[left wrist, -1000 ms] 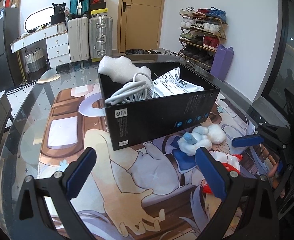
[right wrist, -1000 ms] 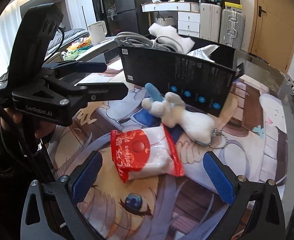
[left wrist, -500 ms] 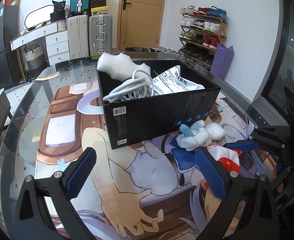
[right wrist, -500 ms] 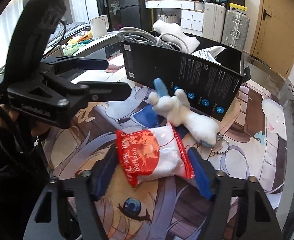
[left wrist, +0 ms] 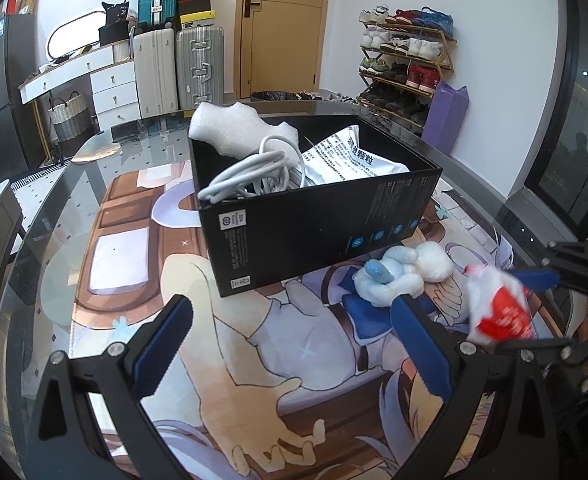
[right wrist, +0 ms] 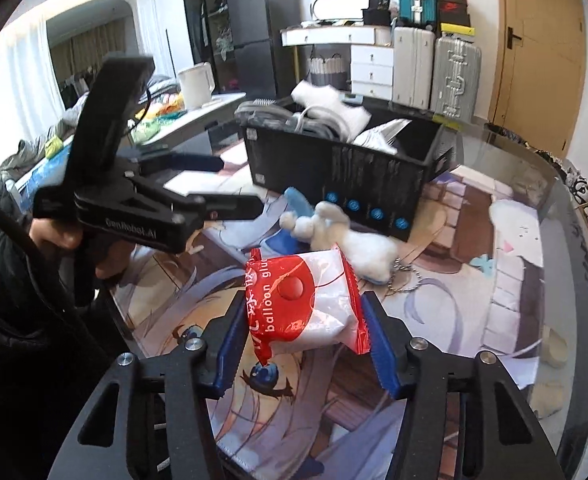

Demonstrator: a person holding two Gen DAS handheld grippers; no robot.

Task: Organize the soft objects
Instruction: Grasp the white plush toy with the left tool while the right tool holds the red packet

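Note:
My right gripper [right wrist: 304, 340] is shut on a red and white balloon glue packet [right wrist: 306, 304] and holds it above the mat; the packet also shows blurred in the left wrist view [left wrist: 498, 304]. A white plush toy with a blue part [left wrist: 398, 276] [right wrist: 346, 236] lies on the mat against the black box [left wrist: 318, 224] [right wrist: 346, 172]. The box holds white foam [left wrist: 234, 128], a coiled white cable [left wrist: 254, 176] and a white printed bag [left wrist: 350, 160]. My left gripper [left wrist: 290, 344] is open and empty, in front of the box.
An anime-print mat [left wrist: 174, 320] covers the glass table [left wrist: 42, 216]. Suitcases [left wrist: 178, 68], a white dresser and a shoe rack [left wrist: 406, 68] stand behind. The left hand-held gripper body [right wrist: 134, 200] is at the left of the right wrist view.
My right gripper closed on the red and white packet and lifted it off the mat. My left gripper stayed open and drew slightly nearer the box.

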